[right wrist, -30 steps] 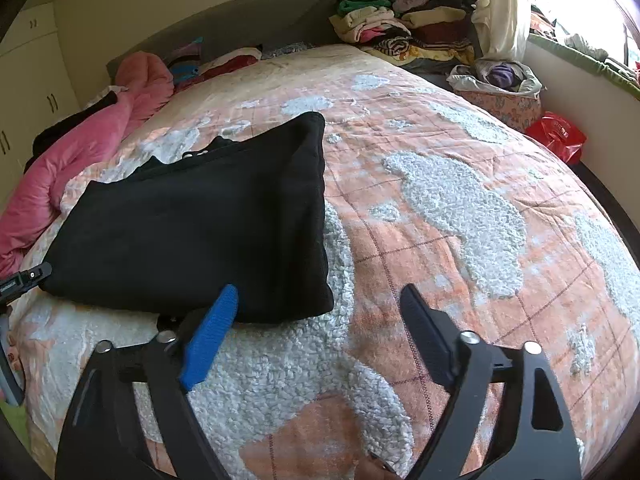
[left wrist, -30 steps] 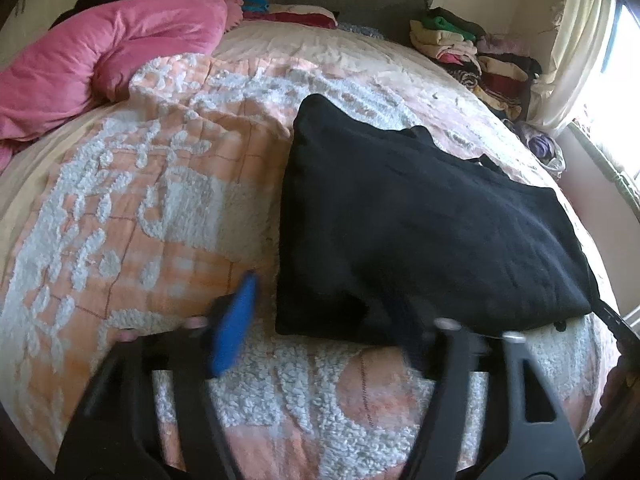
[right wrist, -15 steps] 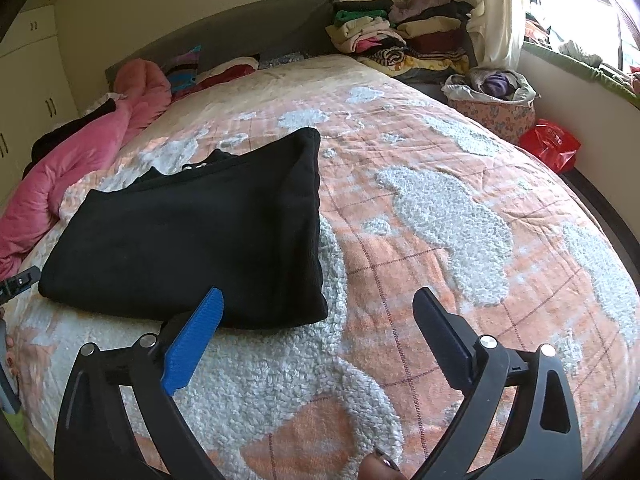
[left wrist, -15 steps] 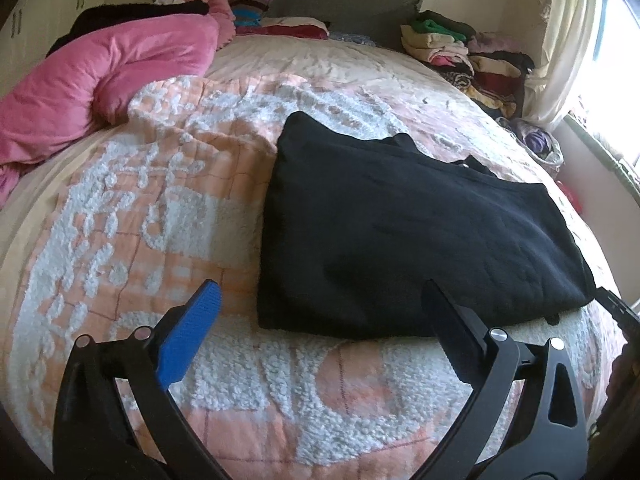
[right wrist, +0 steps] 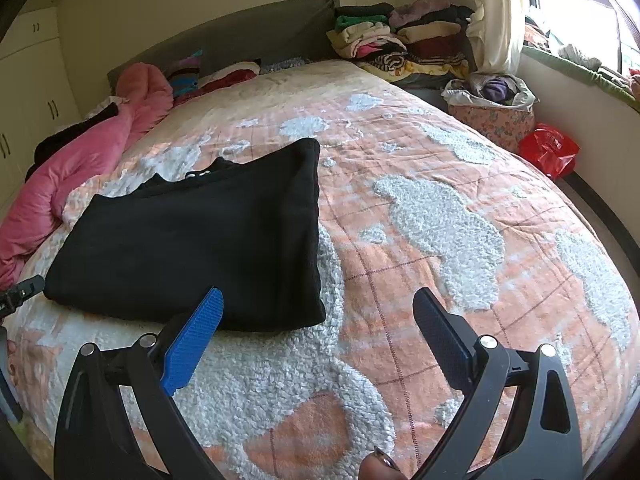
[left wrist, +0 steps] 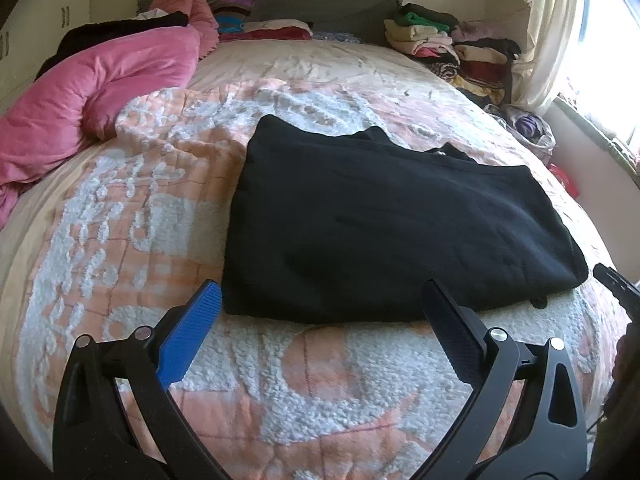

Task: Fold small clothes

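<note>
A black garment lies folded in a flat rectangle on the peach and white bedspread. My left gripper hovers just short of its near edge, jaws wide open, nothing between them. In the right wrist view the same black garment lies to the left. My right gripper stands open near the garment's near right corner, touching nothing. The tip of the other gripper shows at the right edge of the left wrist view.
A pink duvet is bunched along the bed's left side. Stacks of folded clothes sit at the far right by the grey headboard. A floral basket and a red bag stand beside the bed under the window.
My left gripper has let go of the garment's near edge, opened wide and drawn back a little. My right gripper has opened slightly wider. The garment lies still.
</note>
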A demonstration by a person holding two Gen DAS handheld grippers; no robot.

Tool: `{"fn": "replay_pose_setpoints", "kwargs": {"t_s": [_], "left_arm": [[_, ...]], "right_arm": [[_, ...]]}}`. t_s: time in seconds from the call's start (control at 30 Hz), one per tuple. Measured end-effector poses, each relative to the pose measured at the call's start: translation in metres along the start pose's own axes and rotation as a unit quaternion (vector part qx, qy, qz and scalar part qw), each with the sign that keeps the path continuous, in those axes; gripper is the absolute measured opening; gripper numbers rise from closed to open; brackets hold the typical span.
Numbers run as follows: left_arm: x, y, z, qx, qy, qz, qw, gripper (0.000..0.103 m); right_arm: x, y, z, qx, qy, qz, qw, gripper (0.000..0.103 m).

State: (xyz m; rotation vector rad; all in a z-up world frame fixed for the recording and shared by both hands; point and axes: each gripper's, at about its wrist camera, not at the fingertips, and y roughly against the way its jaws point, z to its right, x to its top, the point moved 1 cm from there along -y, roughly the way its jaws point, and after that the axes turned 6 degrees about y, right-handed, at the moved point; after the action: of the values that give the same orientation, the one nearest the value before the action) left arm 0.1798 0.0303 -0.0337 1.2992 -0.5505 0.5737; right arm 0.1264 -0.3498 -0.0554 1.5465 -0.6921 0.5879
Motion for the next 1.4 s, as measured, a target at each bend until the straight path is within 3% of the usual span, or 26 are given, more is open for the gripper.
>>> {"fn": "replay_pose_setpoints", "kwargs": {"t_s": [0.5, 0.63, 1.4], "left_arm": [[0.002, 0.021, 0.005, 0.008, -0.005, 0.022, 0.9997, 0.094], [0.003, 0.026, 0.001, 0.03, -0.01, 0.033, 0.999, 0.094], [0.004, 0.034, -0.033, 0.063, 0.013, 0.048, 0.9968, 0.094]], "right_arm": [[0.009, 0.018, -0.032, 0.029, 0.03, 0.018, 0.999, 0.095], [0.012, 0.022, -0.049, 0.042, 0.044, 0.022, 0.998, 0.095], [0.013, 0.016, -0.151, 0.11, 0.134, 0.015, 0.985, 0.095]]}}
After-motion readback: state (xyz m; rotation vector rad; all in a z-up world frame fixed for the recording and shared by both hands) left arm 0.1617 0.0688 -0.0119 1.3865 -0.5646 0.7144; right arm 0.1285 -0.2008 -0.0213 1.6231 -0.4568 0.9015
